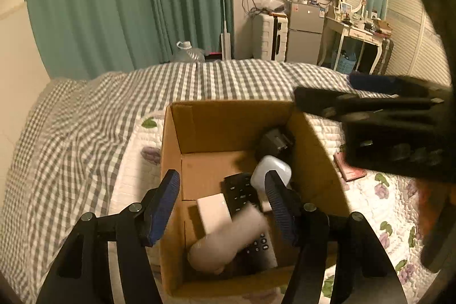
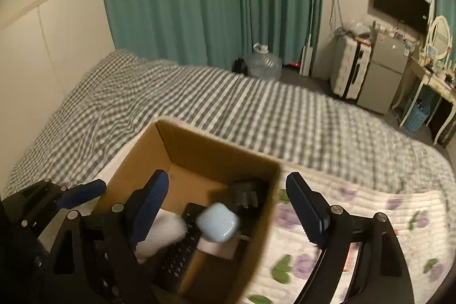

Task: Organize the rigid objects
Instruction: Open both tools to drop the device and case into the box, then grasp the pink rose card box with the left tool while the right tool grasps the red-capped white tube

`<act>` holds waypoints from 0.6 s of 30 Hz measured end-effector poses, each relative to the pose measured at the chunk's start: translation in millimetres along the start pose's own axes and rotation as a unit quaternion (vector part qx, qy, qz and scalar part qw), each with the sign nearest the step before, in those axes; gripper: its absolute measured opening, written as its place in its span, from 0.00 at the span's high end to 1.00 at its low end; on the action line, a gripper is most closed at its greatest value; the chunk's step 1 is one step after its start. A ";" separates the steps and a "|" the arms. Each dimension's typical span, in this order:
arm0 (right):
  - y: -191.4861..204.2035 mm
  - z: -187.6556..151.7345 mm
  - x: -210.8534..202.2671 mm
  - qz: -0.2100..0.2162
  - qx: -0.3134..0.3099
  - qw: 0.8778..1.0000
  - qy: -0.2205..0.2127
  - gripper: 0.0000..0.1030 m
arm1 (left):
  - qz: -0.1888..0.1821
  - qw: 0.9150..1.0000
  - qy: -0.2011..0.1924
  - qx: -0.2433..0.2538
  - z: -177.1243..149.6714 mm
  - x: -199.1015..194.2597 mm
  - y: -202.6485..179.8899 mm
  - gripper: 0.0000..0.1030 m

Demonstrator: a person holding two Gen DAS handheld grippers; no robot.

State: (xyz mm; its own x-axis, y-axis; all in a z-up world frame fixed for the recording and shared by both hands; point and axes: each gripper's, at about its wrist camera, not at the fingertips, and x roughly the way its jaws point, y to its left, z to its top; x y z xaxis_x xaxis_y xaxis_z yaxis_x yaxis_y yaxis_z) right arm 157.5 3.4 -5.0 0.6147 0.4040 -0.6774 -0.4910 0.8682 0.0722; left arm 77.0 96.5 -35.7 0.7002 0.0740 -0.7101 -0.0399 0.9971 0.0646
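Tongs left [image 1: 222,198] – spread above box [image 1: 171,161] | right [image 2: 228,204] – spread, straddling wall

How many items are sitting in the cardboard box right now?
5 visible in the cardboard box: black adapter at the far corner, white case beside it, black remote mid-box, white block left, beige cylinder nearest. Others may be hidden underneath.

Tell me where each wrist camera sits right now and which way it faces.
Left wrist: above the cardboard box's near edge, looking down into it and across the bed; the open left tool frames the view, and the right tool shows at right.
Right wrist: above the box's right side, facing the curtains; the open right tool straddles its right wall.
Shared: box, black remote, checked bedspread.
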 end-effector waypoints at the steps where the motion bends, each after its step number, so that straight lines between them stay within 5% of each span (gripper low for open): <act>1: -4.5 0.3 -11.3 -0.007 -0.001 1.000 -0.007 0.15 | 0.002 1.000 -0.008 0.004 2.5 -8.8 -6.9 0.35; 10: -79.5 -7.9 -122.2 -0.067 0.011 0.996 -0.056 0.09 | -0.021 0.999 -0.045 0.001 25.0 -55.2 -60.8 0.32; 18: -149.8 -36.0 -174.2 -0.115 0.036 0.989 -0.080 0.02 | -0.042 0.997 -0.054 0.031 35.3 -55.9 -138.6 0.29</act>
State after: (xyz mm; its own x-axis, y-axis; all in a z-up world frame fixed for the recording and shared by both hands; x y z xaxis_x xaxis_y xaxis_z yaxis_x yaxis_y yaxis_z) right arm 101.8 -207.4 75.9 0.7975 0.2279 -0.5586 -0.2842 0.9586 -0.0146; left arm 68.5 -46.4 19.8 0.7714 -0.0155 -0.6361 0.0646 0.9965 0.0540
